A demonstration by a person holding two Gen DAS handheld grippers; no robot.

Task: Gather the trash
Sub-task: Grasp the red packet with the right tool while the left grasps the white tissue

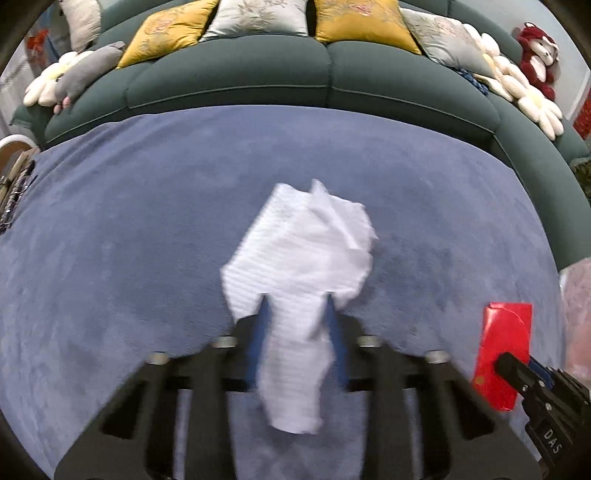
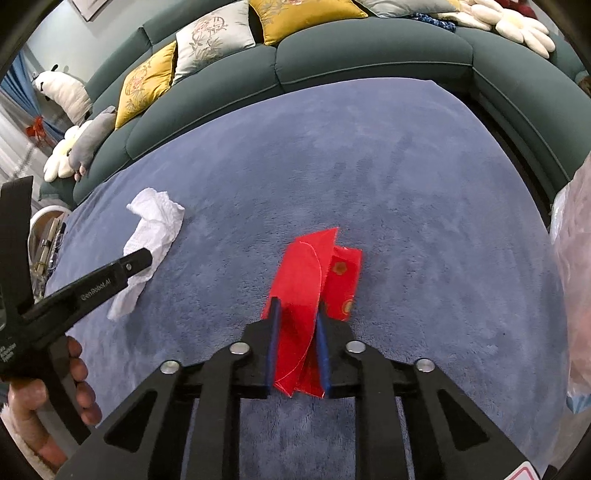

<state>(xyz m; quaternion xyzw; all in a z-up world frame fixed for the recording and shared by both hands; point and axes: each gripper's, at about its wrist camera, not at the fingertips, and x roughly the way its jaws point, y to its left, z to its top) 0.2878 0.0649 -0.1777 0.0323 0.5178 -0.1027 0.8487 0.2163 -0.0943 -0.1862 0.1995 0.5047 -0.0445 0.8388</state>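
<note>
A crumpled white paper tissue (image 1: pixel 306 240) lies on the blue carpet (image 1: pixel 129 229). My left gripper (image 1: pixel 297 299) is shut on its near end, and the paper bunches between the blue pads. In the right wrist view the same tissue (image 2: pixel 155 229) shows at the left with the left gripper (image 2: pixel 142 260) on it. A red paper envelope (image 2: pixel 306 266) with gold dots is folded on the carpet, and my right gripper (image 2: pixel 298 303) is shut on it. The left wrist view shows this envelope (image 1: pixel 504 343) at the lower right with the right gripper (image 1: pixel 506 363) at its near edge.
A dark green sofa (image 1: pixel 325 74) curves around the far side of the carpet, with yellow and grey cushions (image 1: pixel 170 29) and plush toys (image 1: pixel 537 55). A translucent plastic bag (image 2: pixel 572 258) stands at the right edge. A basket of items (image 2: pixel 44 236) is at the left. A person's hand (image 2: pixel 77 373) holds the left gripper.
</note>
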